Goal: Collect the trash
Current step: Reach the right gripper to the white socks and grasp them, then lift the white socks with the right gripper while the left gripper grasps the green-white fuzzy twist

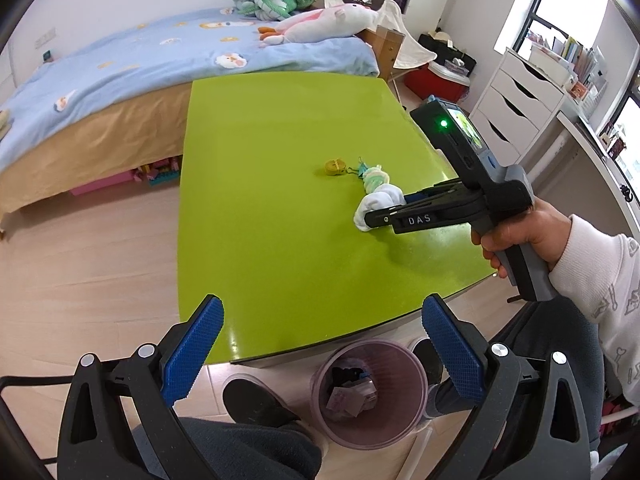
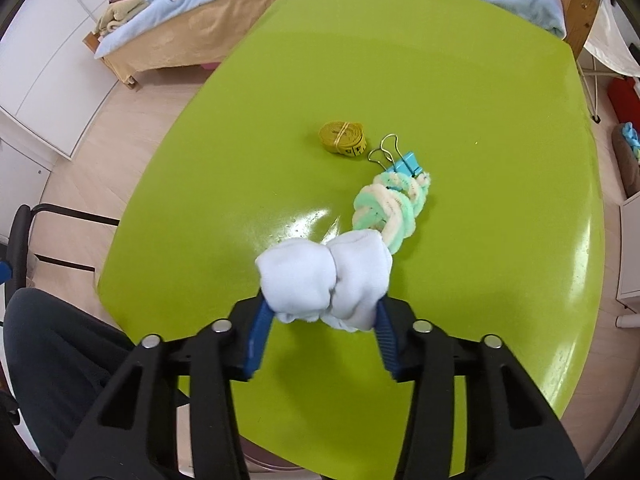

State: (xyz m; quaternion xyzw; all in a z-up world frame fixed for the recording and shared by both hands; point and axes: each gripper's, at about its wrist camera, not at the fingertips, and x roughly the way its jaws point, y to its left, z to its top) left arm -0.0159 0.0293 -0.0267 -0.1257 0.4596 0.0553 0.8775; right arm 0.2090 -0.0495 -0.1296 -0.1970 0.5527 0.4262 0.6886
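My right gripper (image 2: pixel 322 312) is shut on a white rolled sock (image 2: pixel 324 276), held just above the green table (image 2: pixel 400 80). The sock also shows in the left wrist view (image 1: pixel 378 202), with the right gripper (image 1: pixel 380 216) coming in from the right. Behind the sock lies a green-and-cream braided fuzzy piece (image 2: pixel 390 208) with a blue binder clip (image 2: pixel 406 164) at its far end. A rolled yellow measuring tape (image 2: pixel 343 139) lies further back. My left gripper (image 1: pixel 322 344) is open and empty, above the table's near edge. A pink trash bin (image 1: pixel 368 392) with scraps inside stands on the floor below it.
A bed (image 1: pixel 160 72) with a blue cover and plush toys stands beyond the table. A white drawer unit (image 1: pixel 516 96) and a red box (image 1: pixel 436 80) are at the right. The person's legs and shoes (image 1: pixel 256 404) flank the bin. A chair (image 2: pixel 24 240) stands at the left.
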